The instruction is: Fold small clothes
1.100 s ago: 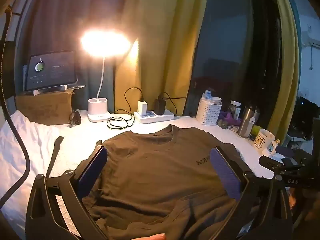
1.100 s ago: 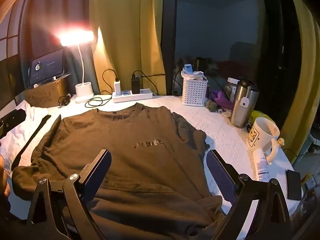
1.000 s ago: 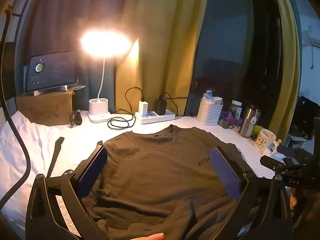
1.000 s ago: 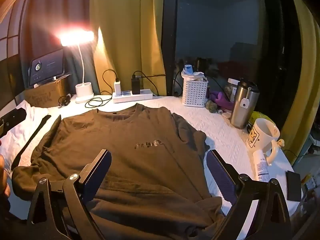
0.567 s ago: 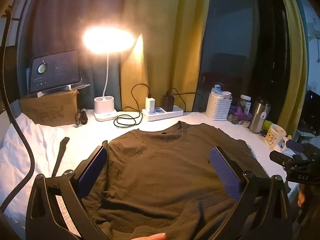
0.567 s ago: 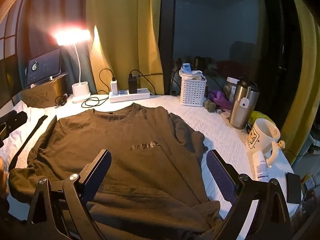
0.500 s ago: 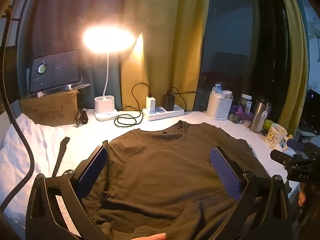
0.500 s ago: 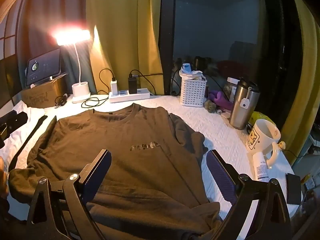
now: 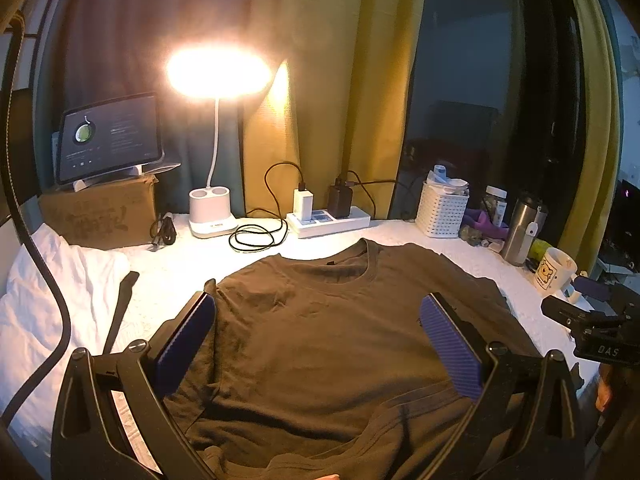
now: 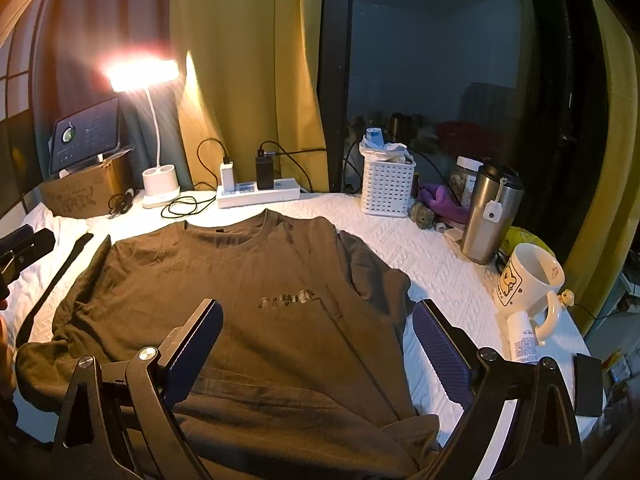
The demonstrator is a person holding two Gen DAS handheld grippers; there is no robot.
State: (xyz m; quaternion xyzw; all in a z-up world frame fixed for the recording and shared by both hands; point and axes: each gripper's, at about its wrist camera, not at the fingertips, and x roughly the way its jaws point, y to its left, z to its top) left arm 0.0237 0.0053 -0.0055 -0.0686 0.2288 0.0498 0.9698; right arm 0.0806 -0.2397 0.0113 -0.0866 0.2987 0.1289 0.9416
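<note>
Left wrist view: the shirt lies face up and mostly flat on the white worktop, collar toward the lamp, hem bunched at the near edge. The left gripper hangs over its chest with fingers spread wide and nothing between them. The shirt looks light, limp and easily rucked; it will sag and drag rather than hold shape, so a pinch on a seam should serve best, likely the shoulder or sleeve edge on the lamp side, or the doubled hem. Against the frame about a second back, this view sits farther from the lamp side: collar and mug lie more to the right, and the chest print is now nearly hidden behind the right finger.

Right wrist view: the right gripper also stands open and empty, above the lower chest below the print. The sleeve on the side away from the lamp lies crumpled beside the body, a ready grip. Compared with a second ago the shirt sits slightly farther left and looks a little flatter; the fingers' spread is unchanged.
</note>
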